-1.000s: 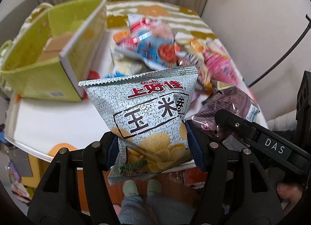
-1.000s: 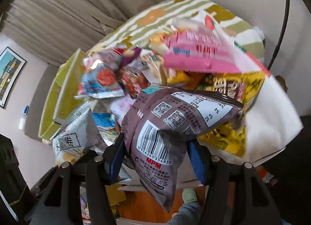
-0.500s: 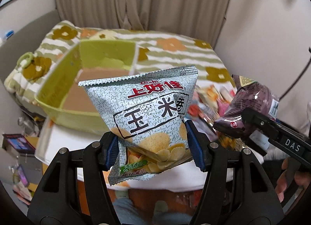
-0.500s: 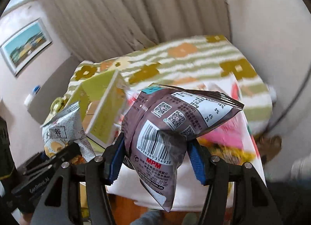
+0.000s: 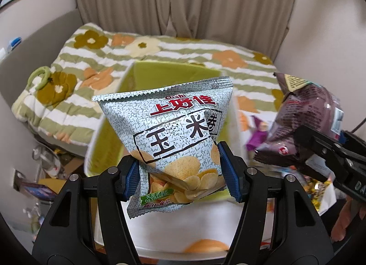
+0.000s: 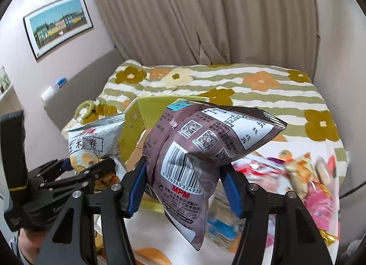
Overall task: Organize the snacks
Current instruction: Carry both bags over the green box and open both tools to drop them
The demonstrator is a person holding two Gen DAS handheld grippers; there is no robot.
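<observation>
My left gripper [image 5: 180, 174] is shut on a grey speckled chip bag [image 5: 173, 132] with red lettering, held upright in the air. Right behind the bag stands the open lime-green box [image 5: 107, 141], seen from above its rim. My right gripper [image 6: 183, 185] is shut on a purple-brown snack bag [image 6: 205, 146], barcode side facing the camera. In the left wrist view that purple bag [image 5: 306, 116] hangs to the right of the chip bag. The right wrist view shows the chip bag [image 6: 96, 139] and the left gripper [image 6: 75, 169] at the left, before the green box [image 6: 155, 109].
A pile of loose snack packets [image 6: 308, 178] lies on the white table [image 6: 160, 230] at the right. Behind the table is a bed with a striped flowered quilt [image 5: 160, 47], then curtains. The floor at the left holds clutter [image 5: 45, 166].
Both grippers have risen with their bags and swung left, away from the snack pile. The green box now sits straight behind the chip bag. The right gripper has rolled level.
</observation>
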